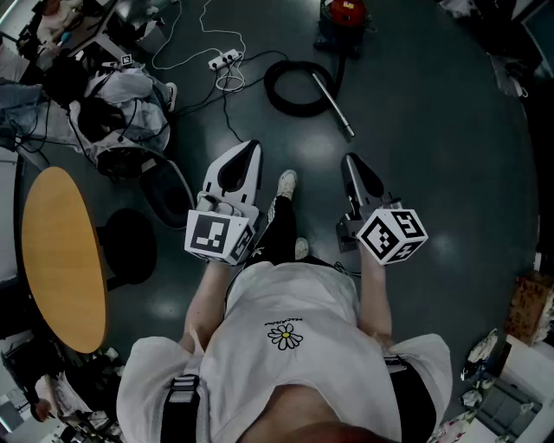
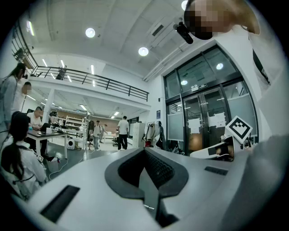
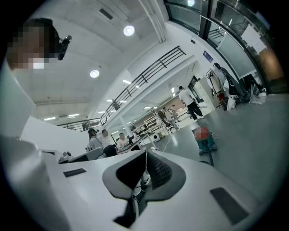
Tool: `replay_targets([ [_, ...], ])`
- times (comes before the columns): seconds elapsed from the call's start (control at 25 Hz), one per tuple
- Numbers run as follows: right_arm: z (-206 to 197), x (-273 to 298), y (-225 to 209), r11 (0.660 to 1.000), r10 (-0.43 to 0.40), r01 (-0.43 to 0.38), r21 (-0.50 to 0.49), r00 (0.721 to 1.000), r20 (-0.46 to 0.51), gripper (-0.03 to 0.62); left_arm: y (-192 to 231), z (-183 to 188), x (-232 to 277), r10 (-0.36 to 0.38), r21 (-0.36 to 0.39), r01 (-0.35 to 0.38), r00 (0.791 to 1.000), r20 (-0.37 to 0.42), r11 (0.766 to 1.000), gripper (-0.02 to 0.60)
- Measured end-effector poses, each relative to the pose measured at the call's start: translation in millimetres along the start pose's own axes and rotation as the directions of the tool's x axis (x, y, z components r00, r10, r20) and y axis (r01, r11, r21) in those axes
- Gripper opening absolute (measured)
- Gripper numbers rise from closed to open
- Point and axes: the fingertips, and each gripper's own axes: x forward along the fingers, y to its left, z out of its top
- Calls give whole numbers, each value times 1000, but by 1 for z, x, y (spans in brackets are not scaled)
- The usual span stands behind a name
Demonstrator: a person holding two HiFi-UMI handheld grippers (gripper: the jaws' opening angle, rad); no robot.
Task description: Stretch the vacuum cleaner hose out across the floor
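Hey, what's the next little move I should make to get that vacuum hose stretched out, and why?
Probably step forward toward the hose, which lies coiled on the floor ahead beside the vacuum cleaner, and open the right hand-held gripper. Its jaws look closed and empty, well short of the metal wand.

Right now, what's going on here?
A person stands holding a gripper in each hand. The left gripper and right gripper are both shut and empty, held out in front. The vacuum sits ahead, and its hose lies coiled on the floor, with the wand pointing back toward the person. Neither gripper touches the hose, so the stretching has not yet begun.
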Motion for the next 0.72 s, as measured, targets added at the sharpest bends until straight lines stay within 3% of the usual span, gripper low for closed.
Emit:
replay_targets([
  [0.04, 1, 15, -7, 1000, -3, 3, -11, 1000, -7, 14, 12, -7, 13, 6, -7, -6, 1000, -4, 1000, 6],
  [0.2, 10, 82, -38, 998, -15, 12, -67, 999, -44, 14, 62, -25, 73, 14, -25, -13, 1000, 11, 1000, 6],
  [0.32, 35, 138, -52, 987, 4, -14, -162, 998, -62, 15, 100, -23, 127, -7, -23, 8, 999, 39, 1000, 6],
  [0.52, 108, 245, -60, 976, 163, -169, -141, 985, -52, 15, 181, 15, 227, 24, -62, -14, 987, 158, 998, 8],
  [0.6, 135, 281, -72, 973, 188, -190, -130, 982, -25, 16, 203, 28, 270, 9, -52, 0, 985, 171, 999, 11],
  [0.68, 165, 311, -95, 982, 151, -142, -120, 987, 62, 18, 216, 34, 318, -47, -62, 57, 986, 158, 996, 88],
  [0.72, 180, 326, -110, 988, 114, -100, -116, 987, 117, 74, 222, 35, 343, -73, -81, 86, 986, 150, 993, 157],
])
